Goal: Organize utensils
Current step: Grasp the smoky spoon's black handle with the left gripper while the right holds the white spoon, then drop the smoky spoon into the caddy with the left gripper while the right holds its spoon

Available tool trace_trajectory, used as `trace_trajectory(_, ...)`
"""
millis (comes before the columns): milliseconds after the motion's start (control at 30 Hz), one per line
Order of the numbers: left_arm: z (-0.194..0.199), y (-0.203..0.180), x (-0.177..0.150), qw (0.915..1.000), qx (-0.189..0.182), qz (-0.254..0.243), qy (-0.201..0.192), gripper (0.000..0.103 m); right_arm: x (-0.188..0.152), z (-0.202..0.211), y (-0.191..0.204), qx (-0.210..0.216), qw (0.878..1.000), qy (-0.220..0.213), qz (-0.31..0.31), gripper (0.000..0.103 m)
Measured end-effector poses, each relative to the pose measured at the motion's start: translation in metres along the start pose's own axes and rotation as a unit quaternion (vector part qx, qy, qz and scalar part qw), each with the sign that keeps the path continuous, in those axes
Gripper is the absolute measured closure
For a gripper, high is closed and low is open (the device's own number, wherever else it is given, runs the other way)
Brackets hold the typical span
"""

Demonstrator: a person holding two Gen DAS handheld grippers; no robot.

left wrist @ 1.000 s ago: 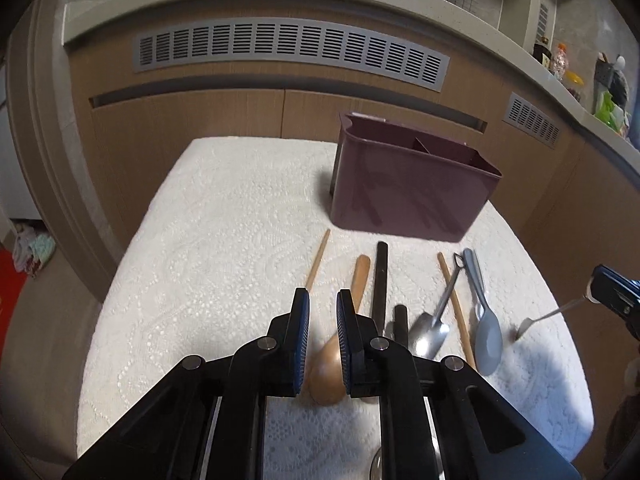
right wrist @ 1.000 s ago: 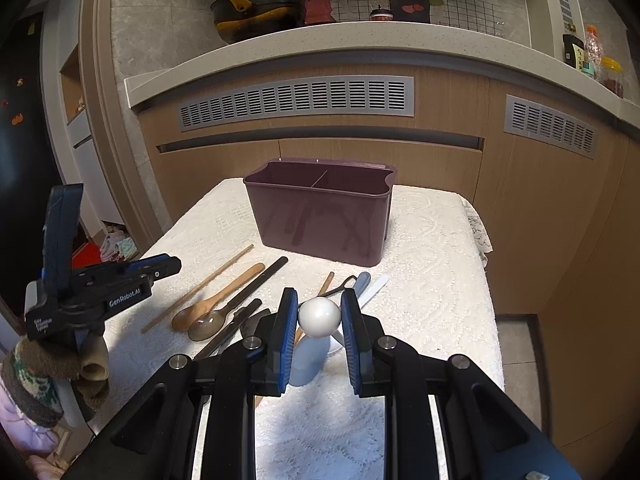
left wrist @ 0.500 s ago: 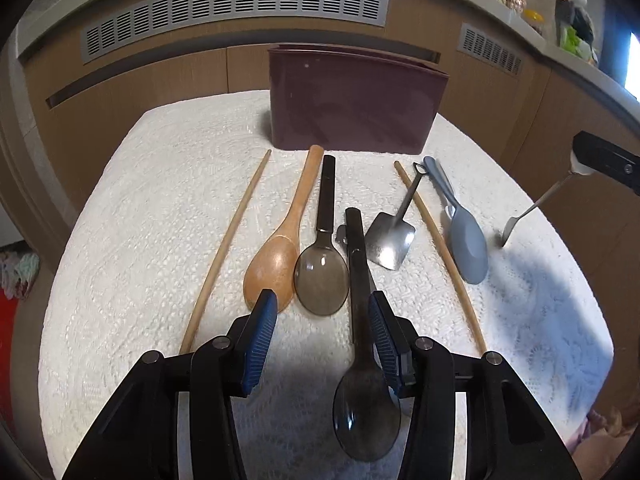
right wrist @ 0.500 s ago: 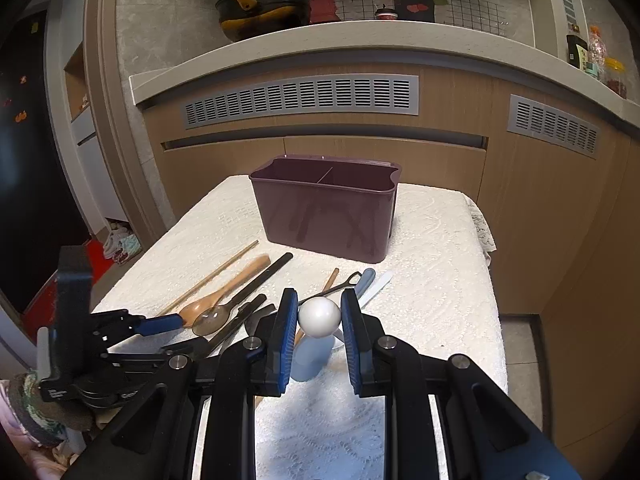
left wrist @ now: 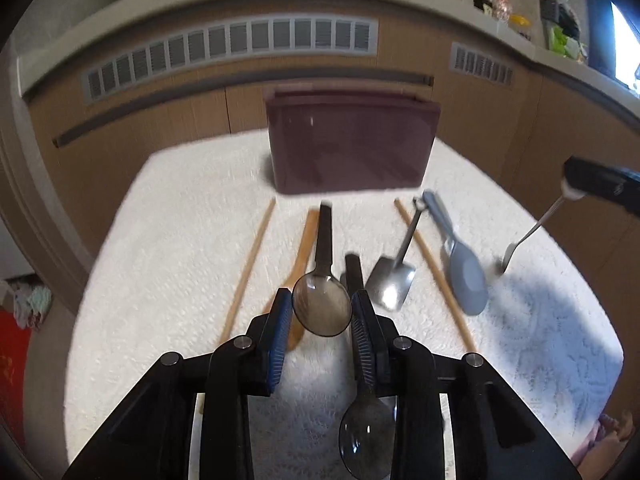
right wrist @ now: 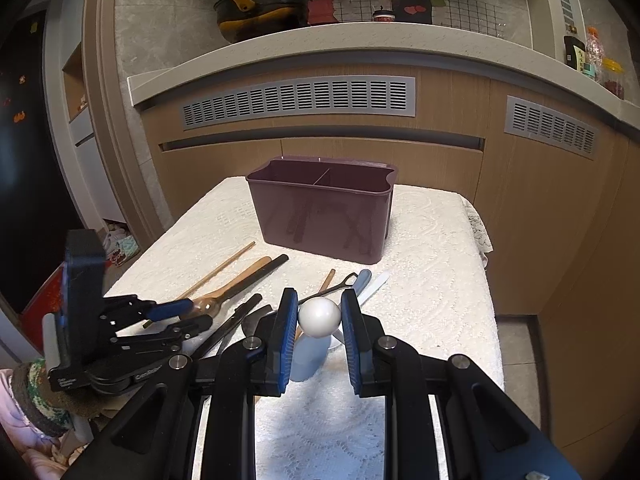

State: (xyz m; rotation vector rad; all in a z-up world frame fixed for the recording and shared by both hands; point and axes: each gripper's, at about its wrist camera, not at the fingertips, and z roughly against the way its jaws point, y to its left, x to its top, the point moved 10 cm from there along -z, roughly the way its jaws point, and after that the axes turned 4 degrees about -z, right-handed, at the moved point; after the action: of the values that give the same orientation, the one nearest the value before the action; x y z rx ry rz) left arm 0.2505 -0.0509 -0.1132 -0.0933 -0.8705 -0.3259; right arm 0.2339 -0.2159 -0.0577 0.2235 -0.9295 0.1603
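Observation:
My left gripper (left wrist: 322,306) has its jaws around the bowl of a dark translucent spoon (left wrist: 322,304) with a black handle, low over the white cloth; the view is blurred. A second dark spoon (left wrist: 366,436) lies under the right finger. My right gripper (right wrist: 319,316) is shut on the white ball end of a metal fork (left wrist: 528,236), held above the cloth. The maroon two-compartment holder (right wrist: 324,216) stands at the back of the table. A wooden spoon (right wrist: 236,284), chopsticks (left wrist: 250,268), a small metal spade (left wrist: 394,280) and a grey spoon (left wrist: 466,276) lie in front of it.
The table has a white lace cloth (right wrist: 432,280), with its edges close on the left and right. Wooden cabinets with vents (right wrist: 300,100) rise behind it. A counter above holds a pan (right wrist: 260,8) and bottles.
My left gripper has moved forward and lower and its jaws now sit around the dark spoon's bowl; one second ago they were nearly shut. The right gripper keeps holding the fork, almost still.

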Motion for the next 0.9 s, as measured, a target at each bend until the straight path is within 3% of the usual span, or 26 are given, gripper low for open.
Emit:
trace_trajectory(267,0.039,0.007,0.065,0.9963,0.004,0.001,-0.086,0.072,0.017,0.004,-0.003,0.003,1.000,-0.014,-0.010,0.083)
trace_trajectory(633,0.071,-0.002,0.113,0.9921,-0.016,-0.001,-0.124,0.073,0.053,0.013,0.001,0.020,0.999,-0.031,-0.012,0.083)
trace_trajectory(767,0.103,-0.001,0.159,0.9858,-0.025,-0.010,-0.166,0.073,0.087,0.025,0.006,0.033,0.998,-0.052,-0.005,0.083)
trace_trajectory(900,0.130,0.003,0.217,0.9775,-0.054,-0.009,-0.204,0.073,0.153,0.049,0.012,0.057,0.994,-0.098,0.002,0.083)
